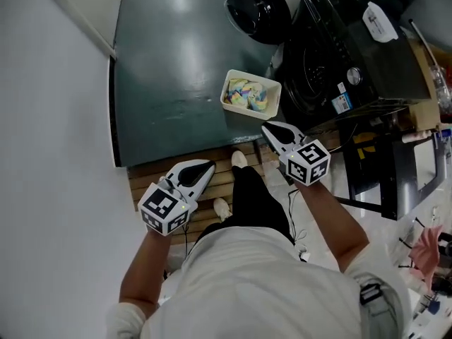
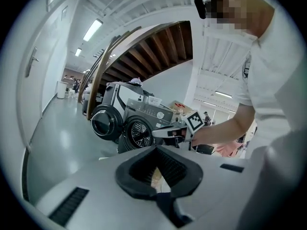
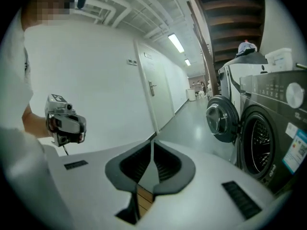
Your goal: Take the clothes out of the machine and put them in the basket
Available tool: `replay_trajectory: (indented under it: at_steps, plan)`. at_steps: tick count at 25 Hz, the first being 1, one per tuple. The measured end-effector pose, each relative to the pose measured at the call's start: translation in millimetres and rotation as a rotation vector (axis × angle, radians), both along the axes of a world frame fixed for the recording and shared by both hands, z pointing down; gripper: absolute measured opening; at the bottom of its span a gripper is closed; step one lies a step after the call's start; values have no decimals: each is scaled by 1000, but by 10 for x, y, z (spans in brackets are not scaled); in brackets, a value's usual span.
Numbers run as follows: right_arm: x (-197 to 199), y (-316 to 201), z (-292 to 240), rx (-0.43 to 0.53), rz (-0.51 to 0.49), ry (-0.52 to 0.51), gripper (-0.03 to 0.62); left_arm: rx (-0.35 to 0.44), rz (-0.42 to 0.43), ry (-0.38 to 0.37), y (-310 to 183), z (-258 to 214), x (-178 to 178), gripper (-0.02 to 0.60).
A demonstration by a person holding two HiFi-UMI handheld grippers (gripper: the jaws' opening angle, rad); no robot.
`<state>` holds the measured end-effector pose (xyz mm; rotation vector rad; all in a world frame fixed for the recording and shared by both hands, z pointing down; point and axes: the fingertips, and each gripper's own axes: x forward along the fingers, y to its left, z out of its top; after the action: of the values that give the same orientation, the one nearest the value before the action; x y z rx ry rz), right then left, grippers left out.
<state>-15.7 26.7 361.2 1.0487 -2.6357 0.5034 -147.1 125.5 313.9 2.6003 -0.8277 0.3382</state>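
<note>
Grey-green floor below me: the basket of clothes sits beside the washing machine. My left gripper and right gripper are both closed and empty.

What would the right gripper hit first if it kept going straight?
Most likely the bare floor, left of the washing machine's open door. Nothing else seems to stand before the right gripper, though depth is unclear.

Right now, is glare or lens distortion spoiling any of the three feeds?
Head view: sharp, soft sheen on the green floor, washing machine dark but readable. Left gripper view: strong fisheye bend, black corners, bright ceiling lights. Right gripper view: same bend, open machine door clear.
</note>
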Motion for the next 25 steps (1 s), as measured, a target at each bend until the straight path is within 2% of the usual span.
replay_trajectory:
  at_steps: [6, 10, 19, 25]
  plan:
    - [-84, 617, -412, 32, -46, -32, 25, 5, 4, -39, 315, -138, -17, -3]
    - [-78, 935, -621, 58, -70, -42, 25, 36, -4, -46, 507, -299, 36, -3]
    - [-64, 1419, -715, 67, -88, -68, 25, 59, -55, -36, 848, -384, -68, -3]
    - [-155, 1528, -778, 88, -104, -56, 25, 59, -90, -27, 968, -387, -209, -3]
